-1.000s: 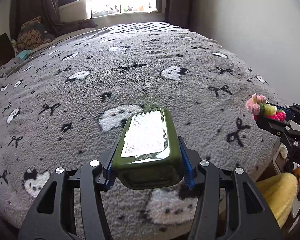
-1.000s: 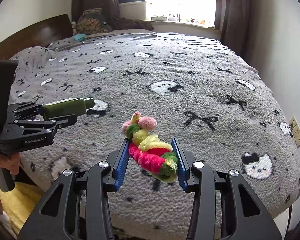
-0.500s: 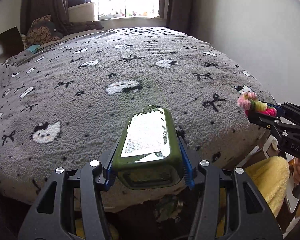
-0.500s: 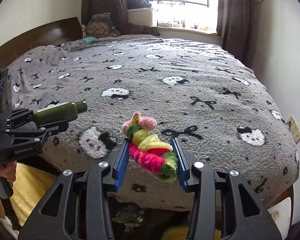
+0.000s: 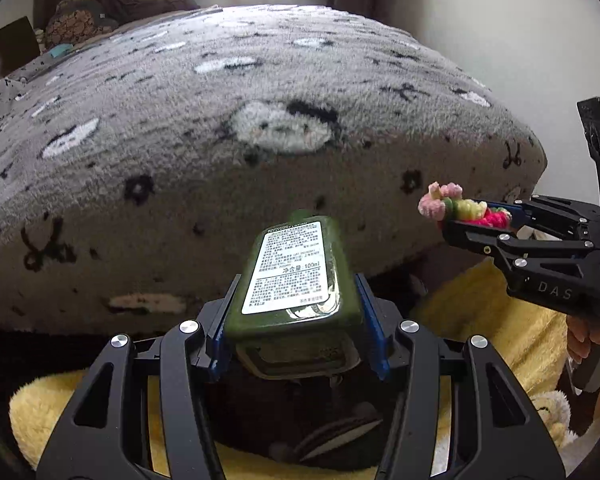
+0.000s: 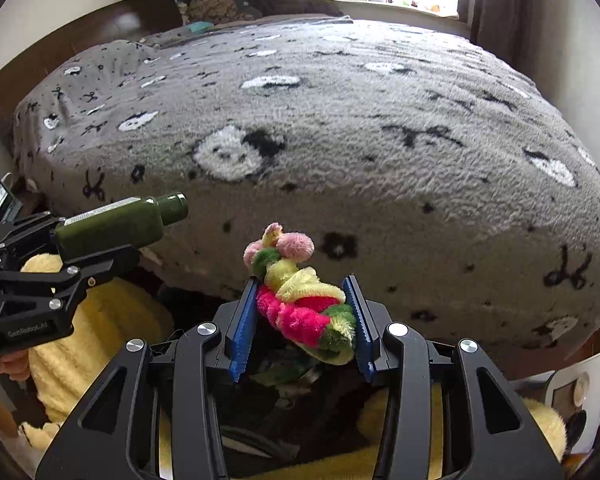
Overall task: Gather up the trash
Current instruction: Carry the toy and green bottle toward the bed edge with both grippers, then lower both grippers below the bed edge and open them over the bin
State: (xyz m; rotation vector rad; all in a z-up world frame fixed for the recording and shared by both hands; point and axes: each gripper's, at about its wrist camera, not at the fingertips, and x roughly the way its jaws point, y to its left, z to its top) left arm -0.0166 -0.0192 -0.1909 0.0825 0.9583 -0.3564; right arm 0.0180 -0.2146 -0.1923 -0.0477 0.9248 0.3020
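Observation:
My left gripper [image 5: 296, 312] is shut on a dark green bottle [image 5: 296, 276] with a white label, held level in front of the bed's foot edge. It also shows in the right wrist view [image 6: 120, 224] at the left. My right gripper [image 6: 304, 320] is shut on a fuzzy pink, yellow and green pipe-cleaner twist [image 6: 300, 300]. That twist also shows in the left wrist view [image 5: 464, 210] at the right. Both grippers hang side by side over a dark opening [image 6: 284, 392] ringed by yellow plush; what lies inside is dim.
The bed with a grey fleece blanket [image 5: 260, 100] printed with bows and white faces fills the view ahead. Yellow plush fabric [image 5: 512, 320] lies below and around the grippers. A white wall [image 5: 480, 20] stands at the right. Pillows and a window are at the far end.
Both grippers have pulled back off the bed and dropped below its foot edge, still holding the bottle and the twist. The yellow plush and dark opening have come into view beneath them.

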